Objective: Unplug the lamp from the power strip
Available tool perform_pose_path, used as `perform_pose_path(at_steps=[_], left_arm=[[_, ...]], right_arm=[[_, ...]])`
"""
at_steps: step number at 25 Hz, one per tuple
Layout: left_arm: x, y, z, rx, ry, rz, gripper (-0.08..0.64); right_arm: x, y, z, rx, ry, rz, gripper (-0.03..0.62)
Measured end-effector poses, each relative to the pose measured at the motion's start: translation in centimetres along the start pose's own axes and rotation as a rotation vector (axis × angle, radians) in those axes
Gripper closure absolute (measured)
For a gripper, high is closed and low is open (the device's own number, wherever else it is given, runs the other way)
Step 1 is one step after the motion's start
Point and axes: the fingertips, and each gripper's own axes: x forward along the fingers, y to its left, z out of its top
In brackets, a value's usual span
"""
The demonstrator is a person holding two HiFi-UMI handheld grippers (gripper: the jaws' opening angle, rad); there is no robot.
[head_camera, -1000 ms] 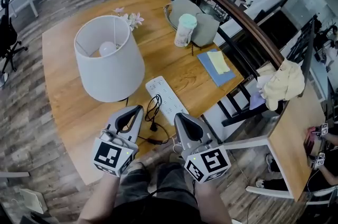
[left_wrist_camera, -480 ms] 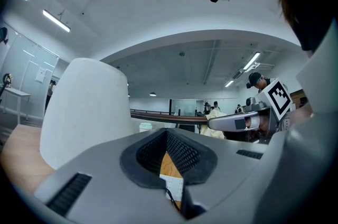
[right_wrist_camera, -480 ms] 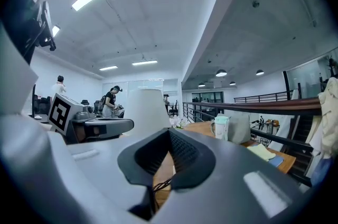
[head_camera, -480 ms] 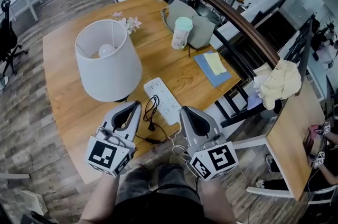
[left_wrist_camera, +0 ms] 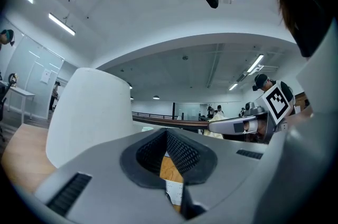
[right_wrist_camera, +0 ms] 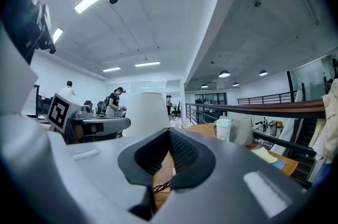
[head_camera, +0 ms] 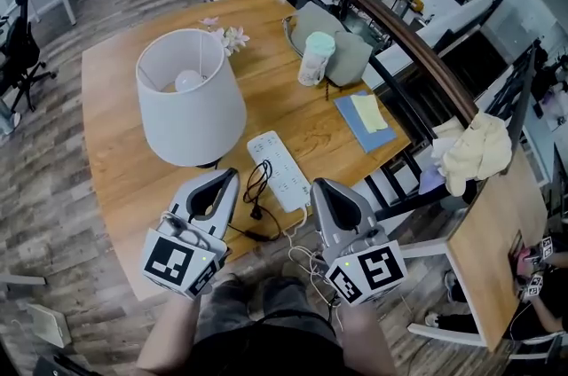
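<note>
The lamp (head_camera: 191, 95) with a white shade stands on the left of the wooden table (head_camera: 266, 104); it also shows in the left gripper view (left_wrist_camera: 90, 112) and the right gripper view (right_wrist_camera: 150, 109). Its black cord (head_camera: 257, 186) lies in loops against the left side of the white power strip (head_camera: 280, 170). Whether the plug sits in a socket I cannot tell. My left gripper (head_camera: 228, 177) is shut and empty, just left of the cord. My right gripper (head_camera: 318, 185) is shut and empty, at the strip's near end. The strip (left_wrist_camera: 173, 194) shows below the left jaws.
A cup with a mint lid (head_camera: 315, 57) and a grey bag (head_camera: 346, 50) stand at the table's far side. A blue notebook with yellow notes (head_camera: 366, 117) lies at the right edge. A railing (head_camera: 408, 37) and a chair with yellow cloth (head_camera: 477, 151) are to the right.
The head camera has shifted a little. The right gripper has drifted slightly right and down. The left gripper stays near the cord. Both stay shut.
</note>
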Motion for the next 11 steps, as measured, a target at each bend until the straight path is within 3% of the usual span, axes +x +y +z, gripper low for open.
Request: perform_pose_path(at_steps=[11], left_arm=[[-0.05,-0.32,-0.01,-0.002,-0.012,0.022,0.565]], right_arm=[[0.04,-0.2,-0.12,0.019,0.0,0.034,0.585]])
